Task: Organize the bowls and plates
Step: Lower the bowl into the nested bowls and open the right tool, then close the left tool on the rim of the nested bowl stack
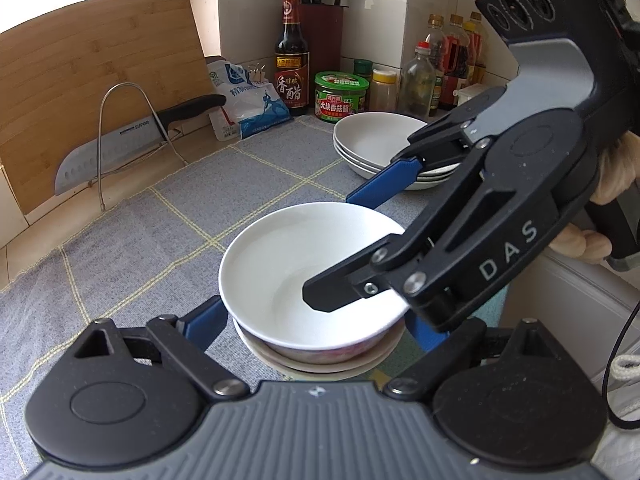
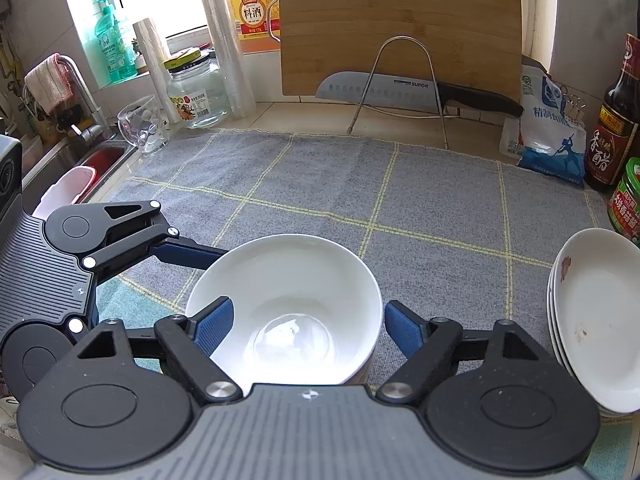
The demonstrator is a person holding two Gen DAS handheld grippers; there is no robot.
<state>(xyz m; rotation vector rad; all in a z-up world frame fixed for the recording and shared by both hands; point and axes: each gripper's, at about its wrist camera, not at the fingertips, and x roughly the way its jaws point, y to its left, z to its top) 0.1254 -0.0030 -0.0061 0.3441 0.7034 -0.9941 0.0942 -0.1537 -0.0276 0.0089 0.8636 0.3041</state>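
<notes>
A white bowl (image 1: pixel 288 248) (image 2: pixel 288 280) tops a short stack of bowls (image 1: pixel 320 360) on the grey checked cloth (image 1: pixel 160 240). My left gripper (image 1: pixel 316 326) is open, with its blue fingers (image 1: pixel 208 320) close beside the stack on either side. From the right, my right gripper (image 1: pixel 336 248) (image 2: pixel 308 326) stands open across the top bowl's wall. One of its fingers (image 1: pixel 320 296) is inside the bowl and the other (image 1: pixel 384 184) is outside the rim; no pad presses on it. Further right lies a stack of white plates (image 1: pixel 376 136) (image 2: pixel 592 320).
A knife (image 2: pixel 380 88) rests in a wire rack before a bamboo cutting board (image 2: pixel 400 20) at the back. Sauce bottles and jars (image 1: pixel 340 96) crowd the corner behind the plates. A glass jar (image 2: pixel 192 88), a tumbler and the sink (image 2: pixel 100 160) are on the left.
</notes>
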